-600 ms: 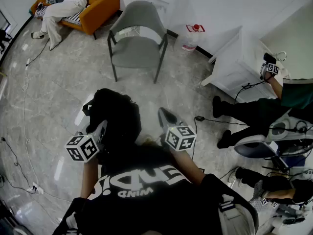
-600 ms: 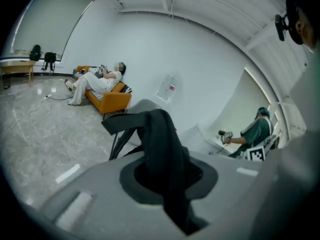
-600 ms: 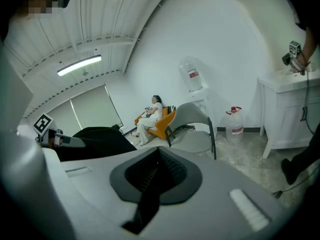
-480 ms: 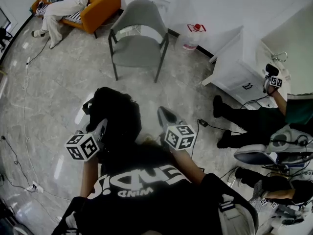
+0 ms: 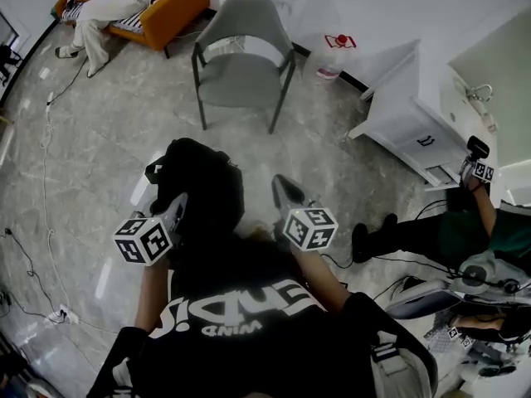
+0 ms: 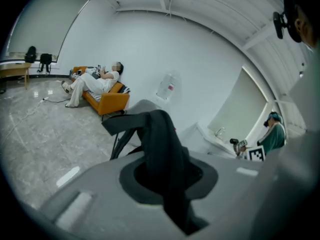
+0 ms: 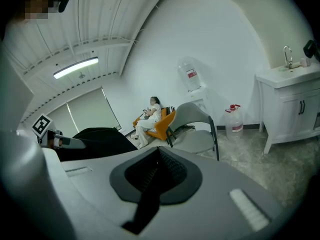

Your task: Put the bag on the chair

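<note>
Black bag [image 5: 199, 187], strap [image 6: 161, 149] pinched in left tool [image 5: 177, 206]; right tool [image 5: 284, 189] pressed together, empty. Carrying step; next, lower it onto grey chair [image 5: 242, 77].

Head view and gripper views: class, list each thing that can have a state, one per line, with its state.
chair: upright, seat empty.
bag: held by its strap, not on the chair.
left gripper: shut on the strap.
right gripper: shut, empty.
water bottle: upright, capped.
cabinet: doors shut.
</note>
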The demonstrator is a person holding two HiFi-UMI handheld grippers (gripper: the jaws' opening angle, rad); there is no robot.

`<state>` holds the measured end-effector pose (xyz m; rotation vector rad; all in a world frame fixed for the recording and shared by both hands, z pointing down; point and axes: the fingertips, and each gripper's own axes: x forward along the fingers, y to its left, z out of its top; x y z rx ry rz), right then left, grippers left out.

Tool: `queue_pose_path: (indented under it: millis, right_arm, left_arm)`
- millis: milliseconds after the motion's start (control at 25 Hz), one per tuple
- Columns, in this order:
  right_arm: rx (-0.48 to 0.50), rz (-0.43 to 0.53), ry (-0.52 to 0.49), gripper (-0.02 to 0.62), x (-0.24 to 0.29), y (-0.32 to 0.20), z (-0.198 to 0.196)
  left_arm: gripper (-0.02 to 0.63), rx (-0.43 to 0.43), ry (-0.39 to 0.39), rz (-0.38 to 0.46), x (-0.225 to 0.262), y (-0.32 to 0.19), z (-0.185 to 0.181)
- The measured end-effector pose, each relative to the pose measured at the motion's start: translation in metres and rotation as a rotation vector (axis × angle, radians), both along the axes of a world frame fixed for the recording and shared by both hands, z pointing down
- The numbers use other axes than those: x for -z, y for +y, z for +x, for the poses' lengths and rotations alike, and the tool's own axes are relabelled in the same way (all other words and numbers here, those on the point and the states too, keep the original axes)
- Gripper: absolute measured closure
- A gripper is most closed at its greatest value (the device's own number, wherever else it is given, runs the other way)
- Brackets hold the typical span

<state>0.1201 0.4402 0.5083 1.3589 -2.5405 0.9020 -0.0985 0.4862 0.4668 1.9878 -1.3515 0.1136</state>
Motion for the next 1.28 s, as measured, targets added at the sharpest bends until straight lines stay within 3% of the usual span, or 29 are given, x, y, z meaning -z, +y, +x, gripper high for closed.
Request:
queue_pose_path:
  millis: [560, 1280]
  right_arm:
    - [-0.08, -0.017, 0.004, 0.595, -0.009, 0.01, -0.04]
    - [-0.063, -0.006, -0.018, 0.597, -0.007, -0.092, -0.066]
  left_arm:
    - [0.555, -0.083, 0.001, 0.001, -0.009, -0.018, -0.046]
    - [0.555, -0.086, 0.007, -0.027, -0.018, -0.106, -0.057]
